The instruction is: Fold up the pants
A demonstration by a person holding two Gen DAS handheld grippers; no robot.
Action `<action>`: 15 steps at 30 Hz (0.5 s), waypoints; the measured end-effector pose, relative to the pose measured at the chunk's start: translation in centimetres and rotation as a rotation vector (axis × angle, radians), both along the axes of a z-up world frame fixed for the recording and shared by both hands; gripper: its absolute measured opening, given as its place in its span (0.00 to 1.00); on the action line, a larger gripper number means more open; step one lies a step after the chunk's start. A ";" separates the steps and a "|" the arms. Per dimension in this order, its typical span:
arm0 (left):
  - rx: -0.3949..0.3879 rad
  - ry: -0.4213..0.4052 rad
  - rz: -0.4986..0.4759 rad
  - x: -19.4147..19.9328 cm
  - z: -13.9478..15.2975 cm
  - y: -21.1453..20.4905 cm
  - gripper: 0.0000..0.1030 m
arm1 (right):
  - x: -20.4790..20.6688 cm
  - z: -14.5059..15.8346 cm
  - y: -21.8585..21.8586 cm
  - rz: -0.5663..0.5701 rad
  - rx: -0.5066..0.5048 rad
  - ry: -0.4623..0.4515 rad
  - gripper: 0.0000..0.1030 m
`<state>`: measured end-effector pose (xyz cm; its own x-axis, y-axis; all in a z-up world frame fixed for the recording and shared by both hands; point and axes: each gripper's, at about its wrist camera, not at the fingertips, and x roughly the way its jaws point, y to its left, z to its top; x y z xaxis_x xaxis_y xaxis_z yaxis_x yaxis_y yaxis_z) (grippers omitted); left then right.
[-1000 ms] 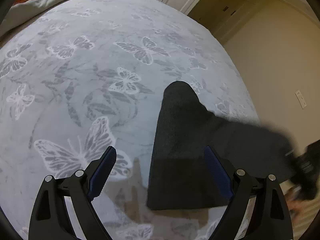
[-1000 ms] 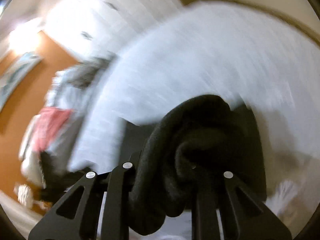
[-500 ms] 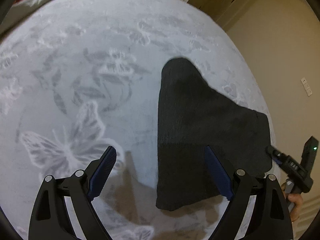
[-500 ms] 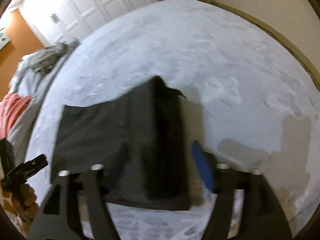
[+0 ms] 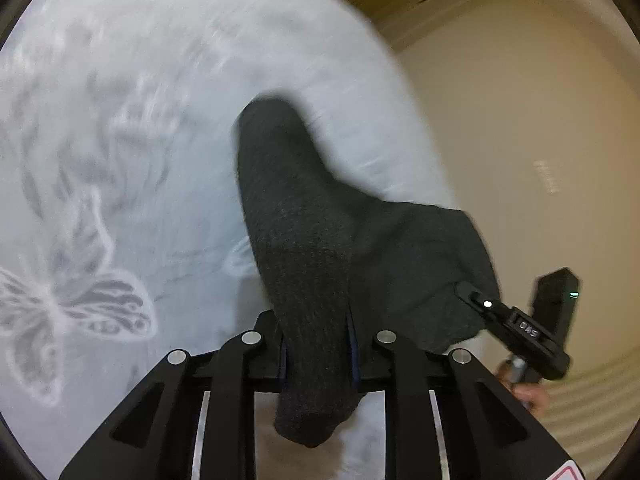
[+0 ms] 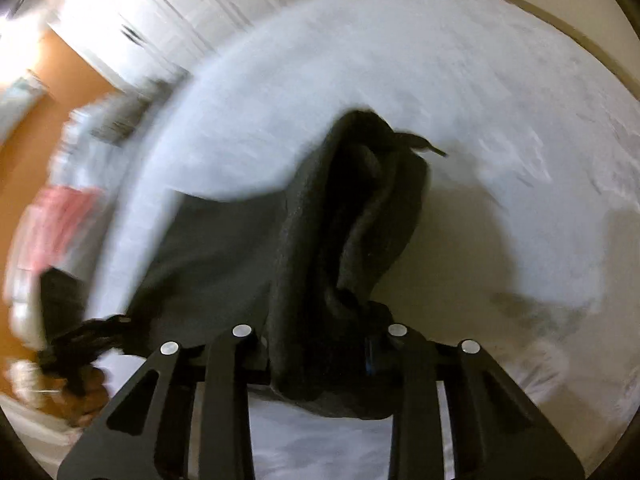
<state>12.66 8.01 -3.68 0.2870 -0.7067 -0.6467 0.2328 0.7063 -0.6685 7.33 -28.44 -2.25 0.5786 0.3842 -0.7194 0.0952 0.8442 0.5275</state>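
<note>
The dark grey knit pants [image 5: 308, 248] lie partly folded on a pale grey bedspread with butterfly prints [image 5: 100, 200]. My left gripper [image 5: 318, 344] is shut on the near end of the pants, which bunches between its jaws and hangs below them. My right gripper [image 6: 320, 348] is shut on another bunched end of the pants [image 6: 320, 240], lifted off the bed. The right gripper also shows at the right of the left wrist view [image 5: 516, 328], at the pants' edge. Both views are motion-blurred.
The bedspread [image 6: 500, 100] runs far ahead in both views. A beige wall [image 5: 520, 100] stands to the right of the bed. White closet doors [image 6: 160, 12], an orange wall and a heap of red and grey bedding [image 6: 60, 220] lie at the left.
Half a second ago both grippers were open over the flat pants. Now each has closed on an end of the pants and lifted it, and both cameras are swinging.
</note>
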 end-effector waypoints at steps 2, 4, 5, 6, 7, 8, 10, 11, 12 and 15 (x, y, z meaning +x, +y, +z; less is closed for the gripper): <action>0.042 -0.084 0.005 -2.1 2.8 2.0 0.18 | -1.6 2.8 1.1 0.061 0.034 -0.071 0.29; 0.141 -0.081 0.039 -3.4 2.7 4.1 0.32 | -2.3 2.4 2.2 0.101 0.023 -0.058 0.40; 0.235 -0.031 0.066 -3.5 1.0 4.9 0.43 | -2.2 1.0 3.0 0.112 0.000 -0.021 0.53; 0.322 0.009 0.101 -3.5 -0.2 5.2 0.43 | -2.3 -1.1 3.7 0.126 -0.044 0.044 0.56; 0.439 0.034 0.155 -3.5 -1.4 5.6 0.37 | -2.4 -4.1 4.3 0.124 -0.146 0.140 0.58; 0.492 0.016 0.177 -3.8 -1.6 5.8 0.38 | -2.5 -5.5 4.7 0.118 -0.183 0.174 0.59; 0.518 -0.090 0.207 -4.9 -0.1 6.4 0.39 | -3.3 -4.6 3.4 0.032 -0.078 0.155 0.58; 0.512 -0.126 0.211 -5.4 0.6 6.4 0.48 | -3.6 -3.5 3.2 0.025 -0.075 0.114 0.58; 0.493 -0.181 0.213 -6.4 1.8 6.5 0.55 | -4.4 -1.5 3.3 0.014 -0.118 0.004 0.58; 0.412 -0.339 0.160 -8.8 4.9 5.0 0.73 | -5.2 -0.2 4.7 0.060 -0.198 -0.068 0.57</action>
